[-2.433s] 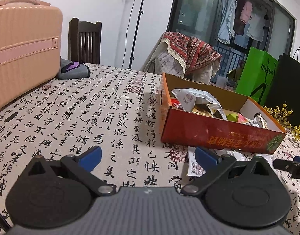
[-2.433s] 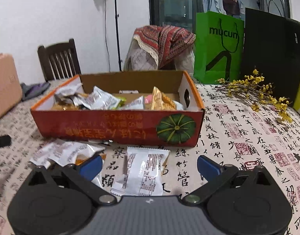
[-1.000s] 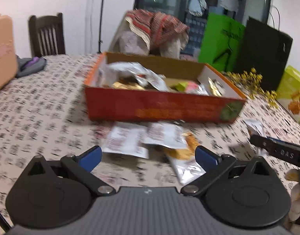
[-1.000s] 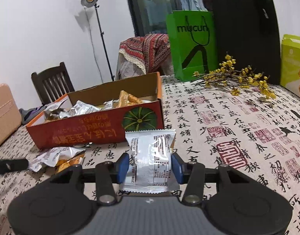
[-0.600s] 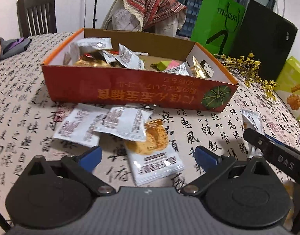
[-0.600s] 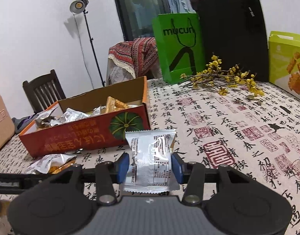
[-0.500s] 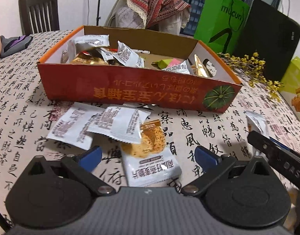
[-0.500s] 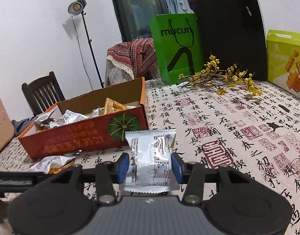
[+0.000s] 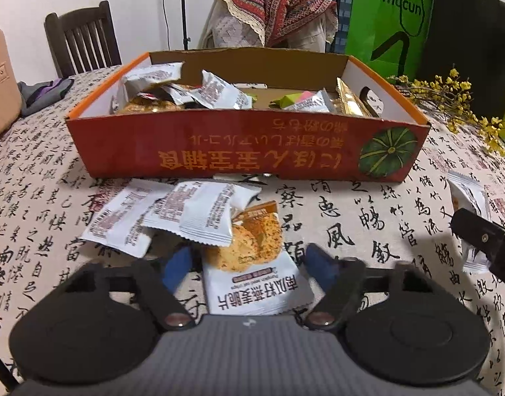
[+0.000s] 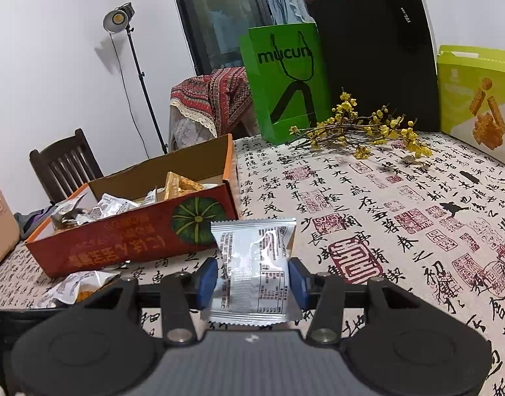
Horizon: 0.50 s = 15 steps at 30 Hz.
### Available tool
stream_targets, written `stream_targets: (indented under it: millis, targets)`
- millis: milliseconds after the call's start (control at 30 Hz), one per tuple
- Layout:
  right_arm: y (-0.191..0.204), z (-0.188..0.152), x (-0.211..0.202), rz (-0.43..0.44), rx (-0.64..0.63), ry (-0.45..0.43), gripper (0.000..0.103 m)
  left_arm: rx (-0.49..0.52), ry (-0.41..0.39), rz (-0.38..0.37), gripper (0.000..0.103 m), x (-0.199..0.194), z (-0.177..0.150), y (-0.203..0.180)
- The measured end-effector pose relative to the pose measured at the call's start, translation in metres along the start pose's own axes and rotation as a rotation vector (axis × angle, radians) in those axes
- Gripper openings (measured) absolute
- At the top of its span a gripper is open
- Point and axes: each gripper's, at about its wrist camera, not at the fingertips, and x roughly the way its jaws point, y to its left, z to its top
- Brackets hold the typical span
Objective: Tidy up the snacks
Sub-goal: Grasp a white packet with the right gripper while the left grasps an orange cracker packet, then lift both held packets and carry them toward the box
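**Left closing on cracker packet; right already loaded**

The orange cardboard tray with the pumpkin print [image 9: 245, 151] sits part-filled on the calligraphy tablecloth [image 10: 384, 204]. The left gripper [image 9: 249, 264], wide apart half a second ago, now has its jaws narrowed around the white cracker packet [image 9: 252, 274], not yet pinching. The right gripper [image 10: 252, 279] still clamps the silver foil sachet [image 10: 254, 264], held off the cloth. Judgement: two packets nearly ready for the tray.

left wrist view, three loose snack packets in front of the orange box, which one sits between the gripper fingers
The white packet with the golden cracker picture, printed side up, lies between the left gripper fingers. The two plain white packets lie farther left, backs up.
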Motion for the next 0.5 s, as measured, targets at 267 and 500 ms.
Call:
stream_targets:
  millis: [267,500]
  targets:
    - [0.0,0.0,0.001,0.005,0.0,-0.005,0.046,-0.047,0.001,-0.053,0.046,-0.008,0.004,0.021]
    - [0.0,0.0,0.003,-0.007,0.0,-0.001,0.046,-0.054,-0.034,-0.071,0.045,-0.022,0.004,0.031]
